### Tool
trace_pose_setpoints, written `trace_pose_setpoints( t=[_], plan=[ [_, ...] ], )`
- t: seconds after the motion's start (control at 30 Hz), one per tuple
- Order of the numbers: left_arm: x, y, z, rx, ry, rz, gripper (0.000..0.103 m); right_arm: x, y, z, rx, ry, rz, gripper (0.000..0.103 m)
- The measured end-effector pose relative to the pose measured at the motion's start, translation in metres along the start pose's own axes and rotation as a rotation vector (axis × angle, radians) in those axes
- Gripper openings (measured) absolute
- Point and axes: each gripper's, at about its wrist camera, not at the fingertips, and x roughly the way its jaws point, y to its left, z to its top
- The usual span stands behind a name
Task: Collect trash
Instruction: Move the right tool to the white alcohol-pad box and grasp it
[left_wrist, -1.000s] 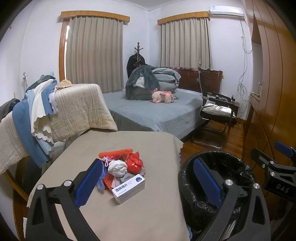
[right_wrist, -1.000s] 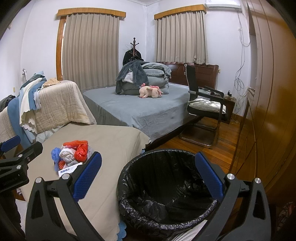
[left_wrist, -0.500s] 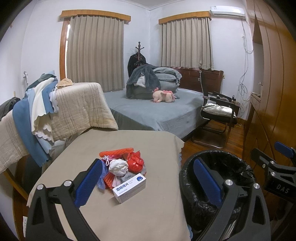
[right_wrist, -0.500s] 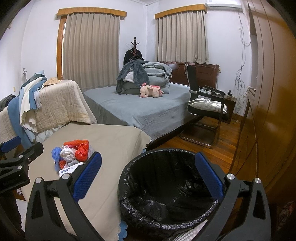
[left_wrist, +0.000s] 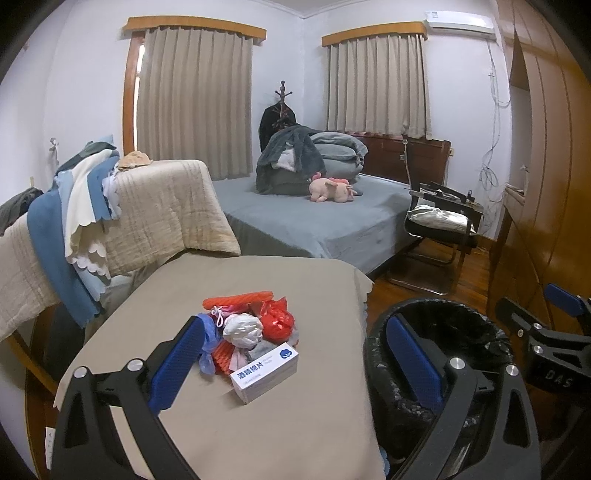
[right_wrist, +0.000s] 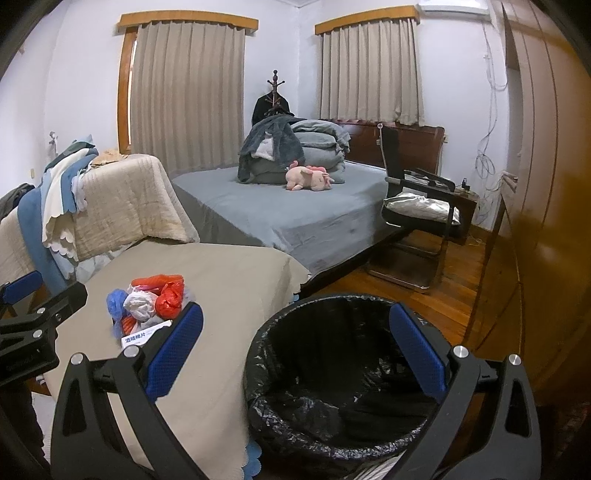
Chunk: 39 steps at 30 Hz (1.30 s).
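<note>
Nearby, white box (left_wrist: 266, 372) — long axis toward bin (left_wrist: 476, 328).

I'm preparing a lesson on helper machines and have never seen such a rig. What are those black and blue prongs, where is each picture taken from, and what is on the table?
There is no robot arm here: a person holds a two-finger gripper in each hand, and a fisheye camera on each one looks forward along its fingers. One picture comes from the left gripper, the other from the right gripper. Both stand open and hold nothing. On the table, under a beige cloth, lies a pile of trash: a white box with blue print, a crumpled white wad, a red bag, an orange netted piece and a blue bag. Beside the table stands a bin lined with a black bag. The right gripper points over it.
</note>
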Motion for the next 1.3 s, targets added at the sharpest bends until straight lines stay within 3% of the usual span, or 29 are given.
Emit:
trace_pose_setpoints(
  t=[0.23, 0.63, 0.97, 1.3],
  plan=[
    [0.007, 0.017, -0.004, -0.015, 0.0, 0.036, 0.097, 0.019, 0.016, -0.002, -0.02, 0.008, 0.031, 0.098],
    [0.041, 0.103, -0.036, -0.024, 0.056, 0.201, 0.097, 0.094, 0.091, -0.028, -0.058, 0.13, 0.145, 0.098],
    [0.071, 0.156, -0.067, -0.068, 0.121, 0.235, 0.097, 0.138, 0.171, -0.058, -0.142, 0.185, 0.207, 0.098],
    [0.083, 0.183, -0.079, -0.121, 0.149, 0.242, 0.097, 0.169, 0.218, -0.078, -0.176, 0.294, 0.212, 0.098]
  ],
)
